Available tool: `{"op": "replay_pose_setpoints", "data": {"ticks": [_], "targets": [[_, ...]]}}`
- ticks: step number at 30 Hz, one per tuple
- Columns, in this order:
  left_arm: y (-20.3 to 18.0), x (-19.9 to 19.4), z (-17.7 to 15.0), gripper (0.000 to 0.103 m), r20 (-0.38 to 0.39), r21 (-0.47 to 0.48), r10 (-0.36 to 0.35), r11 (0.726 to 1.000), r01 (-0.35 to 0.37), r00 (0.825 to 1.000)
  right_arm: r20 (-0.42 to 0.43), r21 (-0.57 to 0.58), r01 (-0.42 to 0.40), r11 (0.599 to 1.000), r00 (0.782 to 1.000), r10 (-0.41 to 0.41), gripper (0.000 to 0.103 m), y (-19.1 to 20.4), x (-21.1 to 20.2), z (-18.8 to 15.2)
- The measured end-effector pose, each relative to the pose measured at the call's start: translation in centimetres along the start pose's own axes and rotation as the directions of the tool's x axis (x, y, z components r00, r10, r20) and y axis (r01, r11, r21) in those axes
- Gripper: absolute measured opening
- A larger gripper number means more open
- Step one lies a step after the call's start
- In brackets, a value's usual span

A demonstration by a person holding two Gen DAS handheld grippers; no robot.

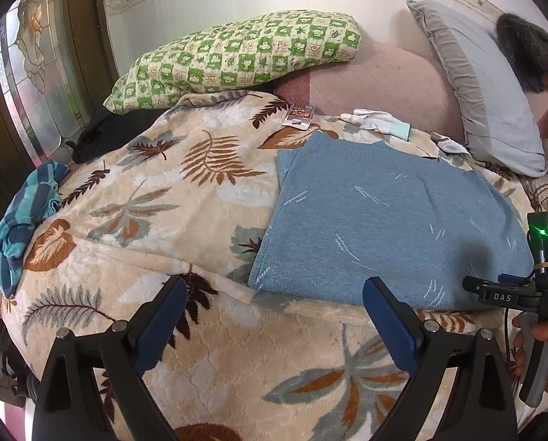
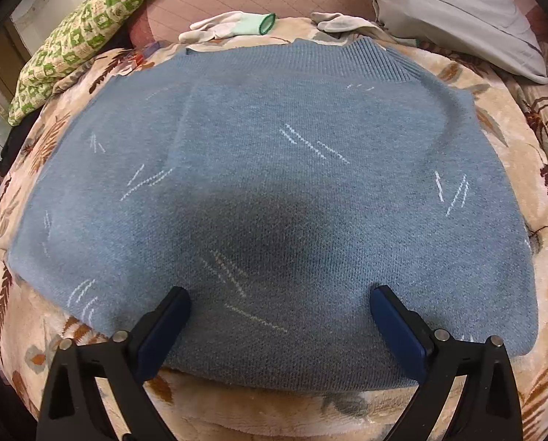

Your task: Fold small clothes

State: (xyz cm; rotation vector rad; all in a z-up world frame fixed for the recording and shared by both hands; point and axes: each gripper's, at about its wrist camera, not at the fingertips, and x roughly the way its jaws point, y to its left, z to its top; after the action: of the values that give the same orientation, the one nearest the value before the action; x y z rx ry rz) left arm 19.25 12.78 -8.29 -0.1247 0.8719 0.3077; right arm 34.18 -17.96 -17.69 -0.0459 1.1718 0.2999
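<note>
A blue knit sweater (image 1: 384, 220) with thin white dashes lies flat and folded on a leaf-patterned blanket (image 1: 145, 220). In the right wrist view the sweater (image 2: 274, 183) fills the frame, its ribbed collar at the far edge. My left gripper (image 1: 274, 316) is open and empty above the blanket, just off the sweater's near left corner. My right gripper (image 2: 281, 316) is open and empty over the sweater's near edge; its body shows in the left wrist view (image 1: 531, 294) at the right, held by a hand.
A green checked pillow (image 1: 237, 55), a pink pillow (image 1: 384, 77) and a grey pillow (image 1: 487, 92) lie at the bed's head. White gloves (image 1: 380, 121) and a small packet (image 1: 299, 115) lie beyond the sweater. A striped teal garment (image 1: 24, 220) sits at the left edge.
</note>
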Motion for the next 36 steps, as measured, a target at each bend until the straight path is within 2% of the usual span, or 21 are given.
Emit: {"op": "replay_pose_setpoints", "data": {"ticks": [12,22,24,25,36], "targets": [[-0.6,-2.0,-0.1,0.097,0.021,0.022,0.014,1.0,-0.014,1.0,-0.024,-0.002,0.001,1.0,1.0,-0.002,0.102,0.0,0.2,0.9],[-0.7,-2.3,-0.6,0.097,0.012,0.031,0.022,0.999,-0.022,1.0,0.009,0.034,0.004,0.999,1.0,-0.004,0.101,0.3,-0.7,0.9],[-0.8,-2.3,-0.6,0.097,0.012,0.033,0.024,0.999,-0.024,1.0,0.029,0.048,-0.01,0.999,1.0,0.009,0.101,0.3,-1.3,0.9],[-0.9,-2.3,-0.5,0.097,0.014,0.033,0.023,0.999,-0.023,1.0,-0.01,0.039,-0.052,0.998,0.999,0.053,0.101,0.3,-1.7,0.9],[-1.9,-4.1,-0.9,0.097,0.032,0.047,0.014,0.999,-0.016,0.999,0.137,0.002,-0.059,0.998,0.989,0.058,0.101,1.8,-8.6,0.4]]}}
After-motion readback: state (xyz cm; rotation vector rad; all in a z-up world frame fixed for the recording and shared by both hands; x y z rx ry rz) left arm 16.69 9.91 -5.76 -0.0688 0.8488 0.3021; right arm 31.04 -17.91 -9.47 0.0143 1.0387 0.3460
